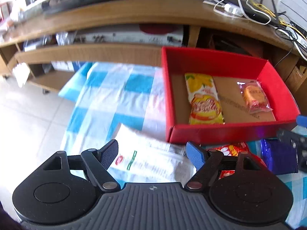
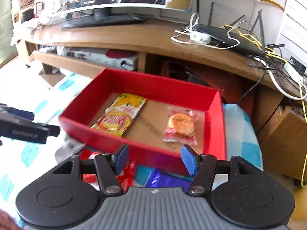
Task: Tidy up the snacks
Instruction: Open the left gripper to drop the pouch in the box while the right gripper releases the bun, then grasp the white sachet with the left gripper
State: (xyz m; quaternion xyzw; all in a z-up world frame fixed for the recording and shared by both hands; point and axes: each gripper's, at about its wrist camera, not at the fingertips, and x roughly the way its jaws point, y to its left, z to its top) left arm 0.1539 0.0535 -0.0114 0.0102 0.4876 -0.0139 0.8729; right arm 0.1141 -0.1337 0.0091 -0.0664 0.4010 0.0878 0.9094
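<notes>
A checked blue-and-white cloth (image 1: 107, 95) covers the floor in front of a long wooden TV stand (image 2: 119, 36). On it sits a red cardboard box (image 1: 220, 134) with a plain brown bottom, holding two snacks well apart — a long glossy yellow packet (image 1: 204, 99) and a smaller clear-wrapped round cake (image 1: 254, 97). The left tool (image 1: 151, 154) hangs open, empty, over a flat white packet (image 1: 145, 161) lying just outside the box's near corner. The right tool (image 2: 153, 159) is also open and empty, above a crinkled red wrapper (image 2: 126, 174) and a shiny purple packet (image 2: 167, 180) — both beside the box's near wall.
</notes>
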